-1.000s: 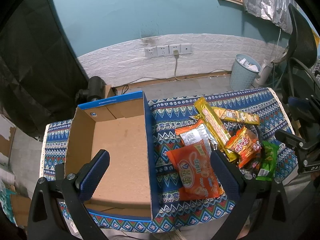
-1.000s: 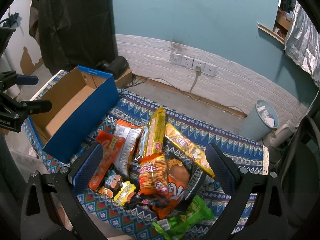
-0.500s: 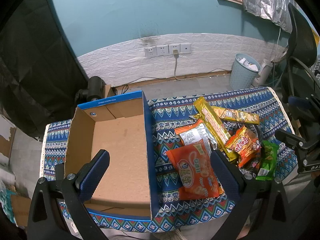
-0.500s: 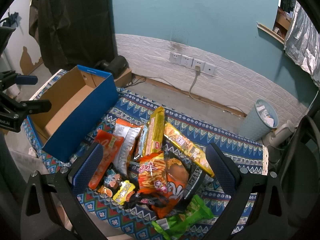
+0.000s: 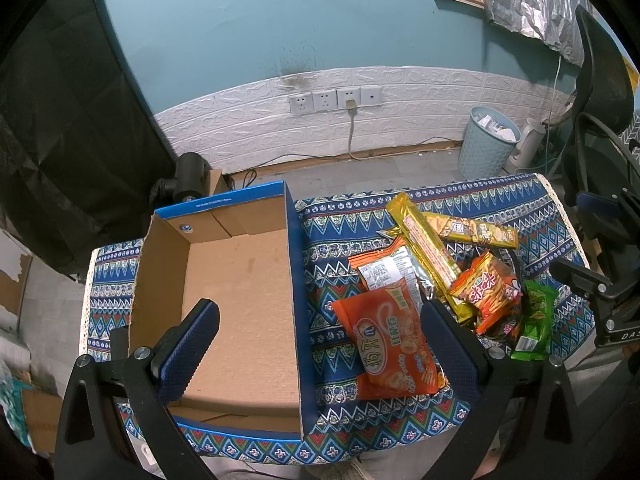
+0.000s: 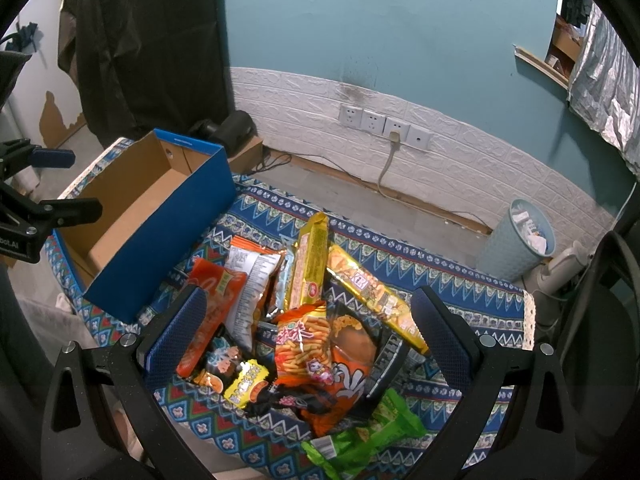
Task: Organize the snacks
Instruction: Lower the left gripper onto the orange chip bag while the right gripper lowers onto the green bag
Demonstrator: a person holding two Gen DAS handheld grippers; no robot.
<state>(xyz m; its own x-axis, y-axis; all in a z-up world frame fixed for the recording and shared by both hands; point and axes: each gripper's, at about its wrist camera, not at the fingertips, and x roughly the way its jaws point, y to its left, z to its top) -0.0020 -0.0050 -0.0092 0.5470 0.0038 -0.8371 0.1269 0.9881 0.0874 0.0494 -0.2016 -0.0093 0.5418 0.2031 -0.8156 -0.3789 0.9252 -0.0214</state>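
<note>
An empty blue cardboard box (image 5: 240,288) (image 6: 160,216) sits on the left of a patterned cloth table (image 5: 340,220). A pile of snack packs lies to its right: an orange bag (image 5: 384,340) (image 6: 212,304), a long gold pack (image 5: 428,252) (image 6: 310,260), a second gold bar (image 5: 472,232) (image 6: 372,300), an orange stick-snack bag (image 5: 486,284) (image 6: 304,344), a green pack (image 5: 534,324) (image 6: 360,444). My left gripper (image 5: 316,340) is open, straddling the box's right wall. My right gripper (image 6: 308,332) is open above the pile.
A light blue waste bin (image 5: 486,140) (image 6: 520,236) stands on the floor behind the table by the white brick wall with sockets (image 5: 334,100). A black chair (image 5: 600,92) is at the right. Black fabric (image 5: 68,120) hangs at the left.
</note>
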